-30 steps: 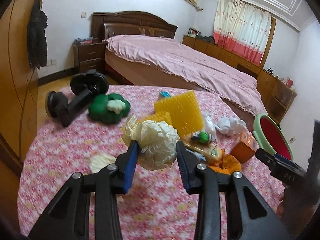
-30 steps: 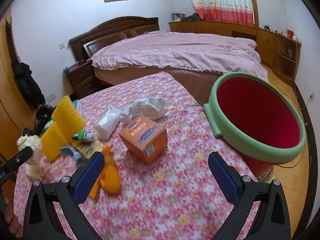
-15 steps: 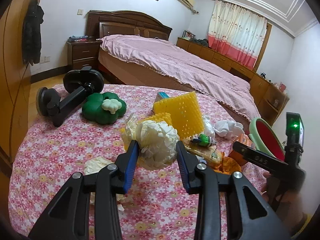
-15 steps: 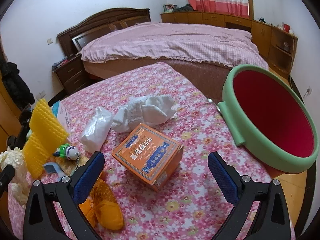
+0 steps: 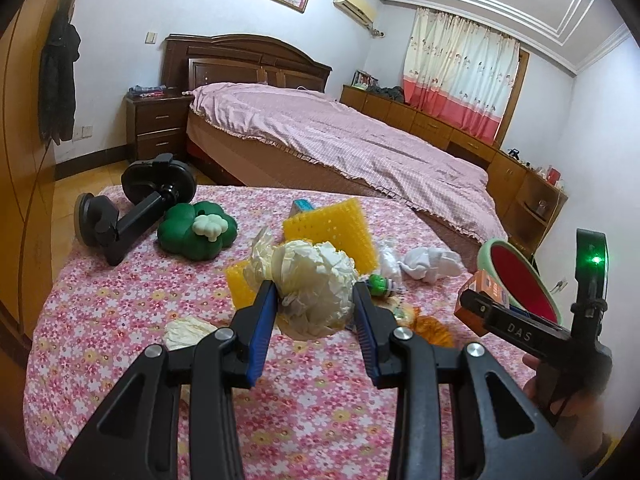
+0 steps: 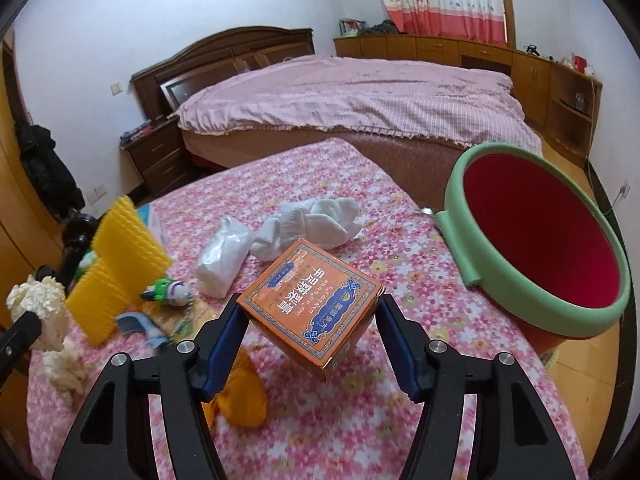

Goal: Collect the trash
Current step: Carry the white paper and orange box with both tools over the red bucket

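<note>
My left gripper [image 5: 316,300] is shut on a crumpled cream paper ball [image 5: 314,280] and holds it above the flowered table. It also shows at the left of the right wrist view [image 6: 38,304]. My right gripper [image 6: 310,320] has closed on an orange box [image 6: 310,300], its pads touching the box's two sides. The box shows in the left wrist view [image 5: 486,286] at the right. A red bin with a green rim [image 6: 472,236] stands at the table's right edge, right of the box.
On the table lie a white plastic bag [image 6: 222,256], a white sock [image 6: 316,222], yellow spiky mats [image 6: 120,252], an orange wrapper [image 6: 244,400], a small green toy [image 6: 166,292], a green plush [image 5: 194,230], a black stand [image 5: 136,204] and another cream scrap [image 5: 186,328]. A bed [image 5: 340,148] lies behind.
My right gripper has moved forward onto the orange box and closed its jaws on it. My left gripper has kept hold of the paper ball and lifted a little.
</note>
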Demonstrator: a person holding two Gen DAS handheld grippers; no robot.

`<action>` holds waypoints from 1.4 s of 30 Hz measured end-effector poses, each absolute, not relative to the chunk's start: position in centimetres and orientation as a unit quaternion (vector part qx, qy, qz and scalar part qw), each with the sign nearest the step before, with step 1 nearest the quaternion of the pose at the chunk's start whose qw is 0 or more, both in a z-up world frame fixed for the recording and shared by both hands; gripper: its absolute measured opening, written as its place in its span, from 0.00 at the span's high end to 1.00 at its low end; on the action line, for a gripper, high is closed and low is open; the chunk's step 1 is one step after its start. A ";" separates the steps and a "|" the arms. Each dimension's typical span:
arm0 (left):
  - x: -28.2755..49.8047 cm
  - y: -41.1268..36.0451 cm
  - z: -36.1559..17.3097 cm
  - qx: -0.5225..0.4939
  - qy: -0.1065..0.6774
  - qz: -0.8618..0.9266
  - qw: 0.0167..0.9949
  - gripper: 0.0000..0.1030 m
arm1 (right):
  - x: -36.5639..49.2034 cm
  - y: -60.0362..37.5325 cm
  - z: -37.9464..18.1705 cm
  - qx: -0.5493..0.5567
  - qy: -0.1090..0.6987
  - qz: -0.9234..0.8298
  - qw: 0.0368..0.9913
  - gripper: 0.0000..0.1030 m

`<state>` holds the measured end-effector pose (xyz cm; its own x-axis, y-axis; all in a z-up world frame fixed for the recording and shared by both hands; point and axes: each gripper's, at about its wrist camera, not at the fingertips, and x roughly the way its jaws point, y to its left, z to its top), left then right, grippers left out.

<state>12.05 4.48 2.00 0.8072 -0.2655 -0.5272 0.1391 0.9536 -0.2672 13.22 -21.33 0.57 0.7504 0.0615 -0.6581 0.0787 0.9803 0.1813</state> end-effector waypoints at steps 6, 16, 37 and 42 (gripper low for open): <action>10.6 3.8 3.1 -0.113 0.291 -0.125 0.942 0.62 | 10.6 -22.1 2.3 0.111 0.336 0.004 0.935 0.35; 9.4 1.0 5.4 -0.106 0.292 -0.164 0.936 0.62 | 6.2 -24.6 5.1 0.127 0.300 0.000 0.946 0.35; 14.1 -12.5 6.0 -0.071 0.336 -0.280 0.896 0.62 | 3.8 -36.4 6.2 0.161 0.273 -0.076 0.945 0.35; 15.9 -16.3 5.3 -0.061 0.345 -0.305 0.886 0.62 | 4.5 -39.2 5.5 0.174 0.276 -0.094 0.941 0.35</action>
